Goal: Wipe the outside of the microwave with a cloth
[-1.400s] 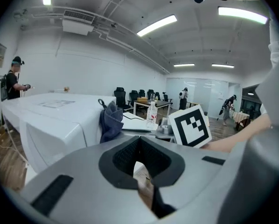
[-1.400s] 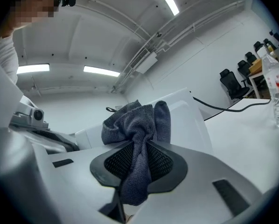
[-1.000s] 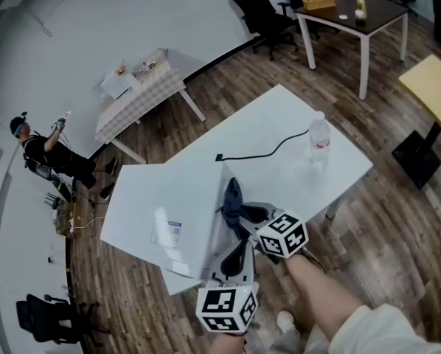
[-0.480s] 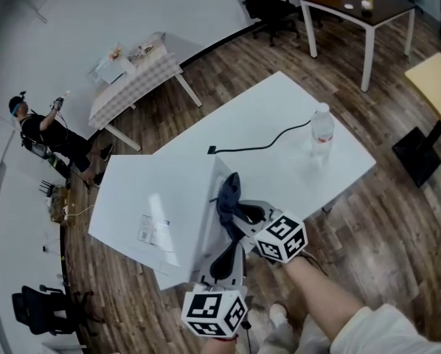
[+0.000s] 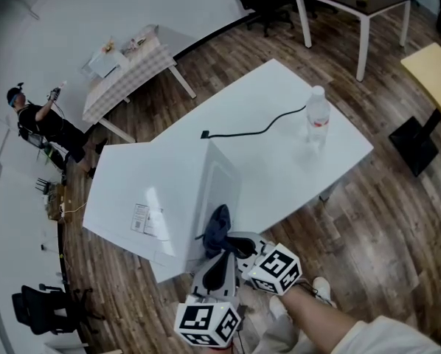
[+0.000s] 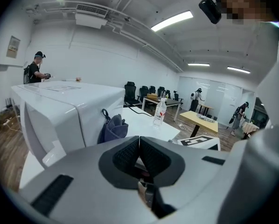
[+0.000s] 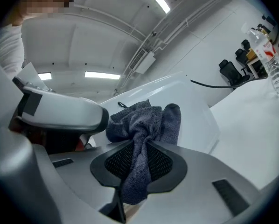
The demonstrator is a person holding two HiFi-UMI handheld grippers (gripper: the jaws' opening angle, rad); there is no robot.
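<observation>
Right gripper (image 7: 138, 160) pinches cloth (image 7: 144, 118) at microwave (image 5: 124, 183) side; left gripper (image 6: 139, 153) pressed together, empty (idle). Risk: bunched cloth slips out, so bare jaws scrape the panel.

Scene was brightly, evenly lit by ceiling strip lights (image 6: 172, 21) — soft glare was noted on the microwave (image 5: 136, 186) top. Edges were bent and darkened by fisheye distortion.

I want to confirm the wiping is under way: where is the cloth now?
Low centre in the head view, the dark cloth is clamped in the right gripper, up against the microwave's side wall nearest the person.
</observation>
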